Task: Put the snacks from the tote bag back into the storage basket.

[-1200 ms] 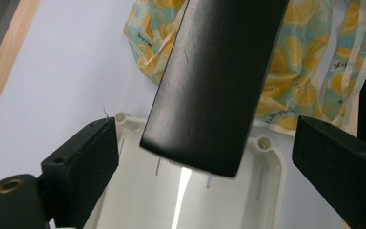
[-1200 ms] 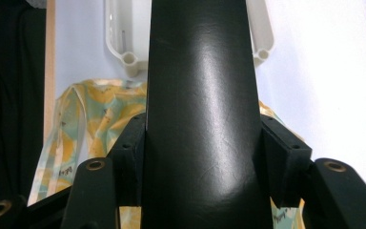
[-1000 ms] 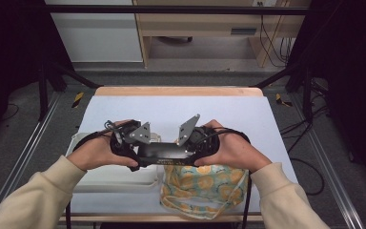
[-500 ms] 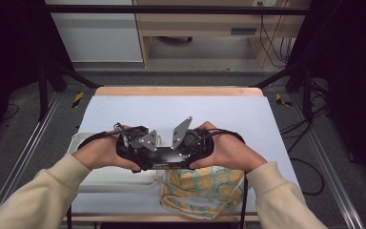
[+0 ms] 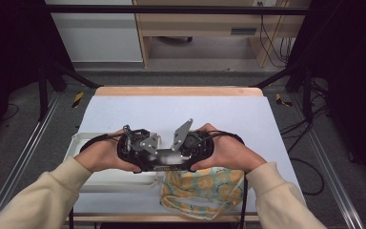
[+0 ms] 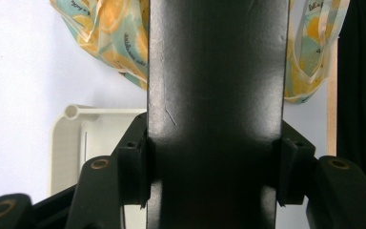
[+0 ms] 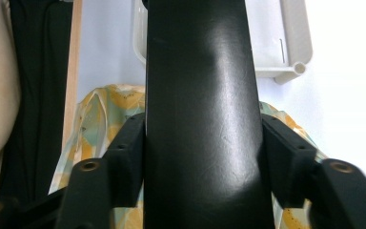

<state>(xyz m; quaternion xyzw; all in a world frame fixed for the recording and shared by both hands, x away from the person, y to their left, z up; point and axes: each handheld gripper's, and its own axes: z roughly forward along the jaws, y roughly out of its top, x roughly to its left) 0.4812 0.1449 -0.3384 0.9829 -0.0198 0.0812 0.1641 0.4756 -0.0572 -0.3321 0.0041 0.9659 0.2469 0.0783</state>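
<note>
Over the near middle of the table, a person's hands hold both grippers end to end. My left gripper (image 5: 158,162) and right gripper (image 5: 172,162) point at each other and meet in one black bar. In the left gripper view the left gripper (image 6: 217,71) has its jaws pressed together in one black column, shut. The right gripper (image 7: 198,71) looks the same in its own view, shut. Nothing shows between either pair of jaws. A yellow and teal citrus-print cloth bag (image 5: 202,186) (image 6: 109,33) (image 7: 100,114) lies crumpled just below the grippers at the near edge.
A white plastic tray (image 5: 83,143) (image 6: 66,138) (image 7: 295,43) lies on the white tabletop (image 5: 181,109) at the near left, partly under the left hand. The wooden table edge (image 7: 72,71) runs along the near side. Black frame rails flank the table.
Both hands have drawn closer together and slightly toward the near edge. The two grippers now touch end to end above the bag's far edge.
</note>
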